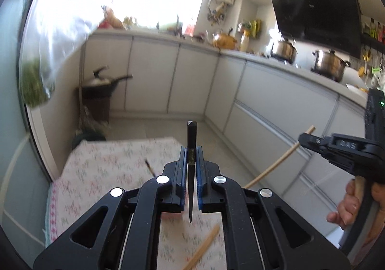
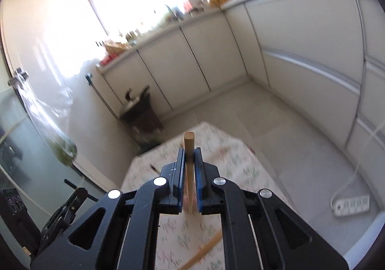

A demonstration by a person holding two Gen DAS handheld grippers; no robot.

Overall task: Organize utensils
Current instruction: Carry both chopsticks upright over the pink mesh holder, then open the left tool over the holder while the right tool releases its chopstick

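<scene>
left gripper [image 1: 191,157] clenched on a black chopstick [image 1: 191,135]; right gripper [image 2: 190,158] grips a wooden chopstick [image 2: 189,147] (hand [image 1: 349,205] only in left view). another chopstick [image 1: 204,248] lies on the tablecloth [image 1: 108,169] below.

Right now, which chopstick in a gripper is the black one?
The black chopstick in the left gripper; the right gripper holds a light wooden chopstick.

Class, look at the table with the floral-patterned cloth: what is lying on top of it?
On the floral-patterned tablecloth lie a light wooden chopstick and a dark chopstick. The left gripper hides part of the cloth, so more may lie unseen.
</scene>
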